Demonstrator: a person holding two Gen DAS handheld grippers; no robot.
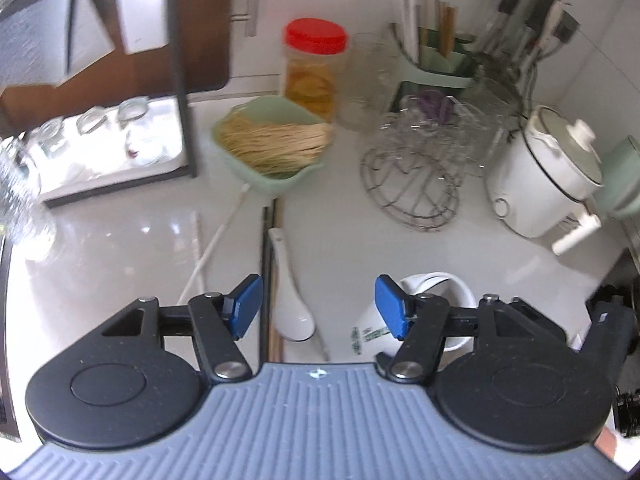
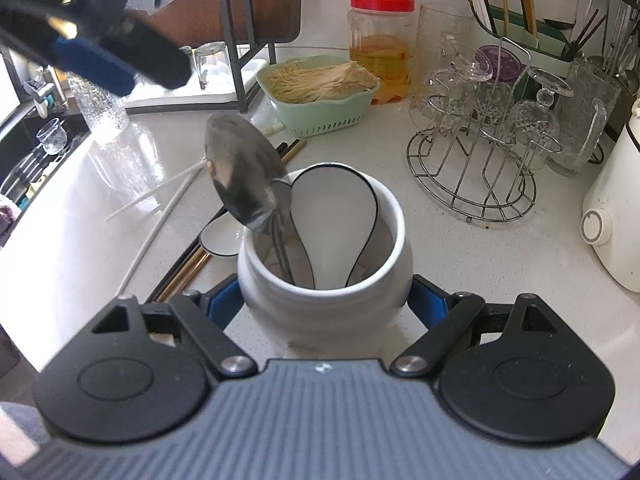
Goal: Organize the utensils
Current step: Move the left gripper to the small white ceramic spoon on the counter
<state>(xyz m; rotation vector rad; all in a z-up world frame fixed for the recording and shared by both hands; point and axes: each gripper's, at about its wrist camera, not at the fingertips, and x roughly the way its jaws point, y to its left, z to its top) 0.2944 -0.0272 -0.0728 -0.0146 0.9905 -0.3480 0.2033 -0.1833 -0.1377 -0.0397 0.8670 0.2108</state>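
Right tongs [image 2: 324, 304] sit closest to the lens, their blue pads pressed against either side of the white ceramic jar [image 2: 326, 280], which stands upright on the pale desk [image 2: 460, 248] between them; inside the jar a white soup spoon with a dark rim [image 2: 334, 220] and a steel ladle [image 2: 240, 176] stand bowl-up, the ladle leaning off to the left; just left of these tongs a second white spoon [image 2: 220, 240] lies on the desk among dark and wooden chopsticks [image 2: 184, 272], with white chopsticks [image 2: 160, 204] farther left; beyond the jar are a green basket of dry noodles [image 2: 320, 96], a red-lidded plastic jar [image 2: 380, 44] and, to the right, a wire rack of upturned glasses [image 2: 480, 160].

Left tongs [image 1: 318, 306] are spread wide with nothing pinched; below the gap between their pads lies the white spoon [image 1: 290, 300] beside the chopsticks [image 1: 270, 248]; the white jar [image 1: 432, 312] shows partly behind the right-hand pad; ahead stand the noodle basket [image 1: 272, 144] and the glass rack [image 1: 412, 176], and far right a white rice cooker [image 1: 544, 176]; in the right wrist view these tongs appear blurred at upper left [image 2: 92, 60], well apart from the jar.
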